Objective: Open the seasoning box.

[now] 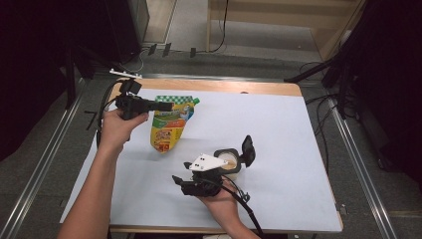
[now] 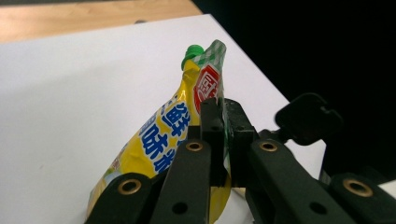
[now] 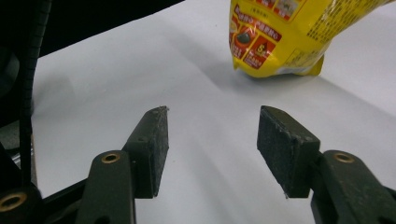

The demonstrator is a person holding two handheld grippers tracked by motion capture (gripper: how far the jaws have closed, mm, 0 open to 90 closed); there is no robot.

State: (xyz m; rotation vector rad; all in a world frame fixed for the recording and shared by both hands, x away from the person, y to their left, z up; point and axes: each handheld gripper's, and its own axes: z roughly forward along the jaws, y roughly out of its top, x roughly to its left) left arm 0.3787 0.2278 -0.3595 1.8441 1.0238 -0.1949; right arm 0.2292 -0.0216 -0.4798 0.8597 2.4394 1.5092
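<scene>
Left gripper (image 2: 223, 133) is clamped on the yellow pouch (image 1: 169, 124), far left; right gripper (image 3: 210, 149) waits apart, nothing poured into the cup (image 1: 230, 162) yet, I'd say.

Pouch (image 1: 170, 123) stands on the tabletop (image 1: 278, 119), left of centre, bottom edge on the surface, spout end toward the far edge. Left hand-held gripper (image 1: 166, 105) at its upper edge, coming in from the left. Open-lidded cup (image 1: 230, 162) near the front, right of the pouch, well apart. Right hand-held gripper (image 1: 180, 185) just beside the cup, on its near-left
</scene>
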